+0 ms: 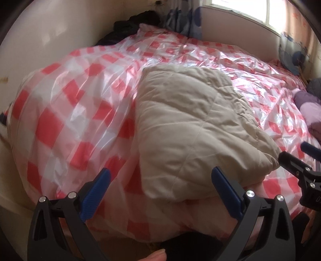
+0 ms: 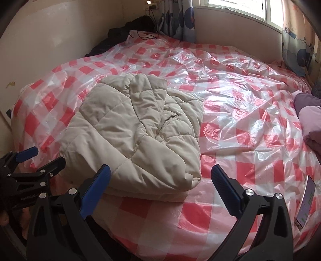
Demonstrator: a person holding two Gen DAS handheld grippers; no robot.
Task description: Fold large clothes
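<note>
Left gripper (image 1: 160,180) jaws spread wide, empty, just short of the near edge of the folded beige quilted jacket (image 1: 190,124). Jacket lies on red-and-white checked plastic sheet (image 1: 60,112). Right gripper (image 1: 301,158) enters at right edge, apart from jacket; state unclear.

Beige quilted jacket (image 2: 136,128) on a red-and-white checked glossy plastic sheet (image 2: 240,112); blue pads on black grippers, purple and lilac clothes (image 2: 309,112) far right, blue-patterned curtain (image 2: 176,18) at the back
</note>
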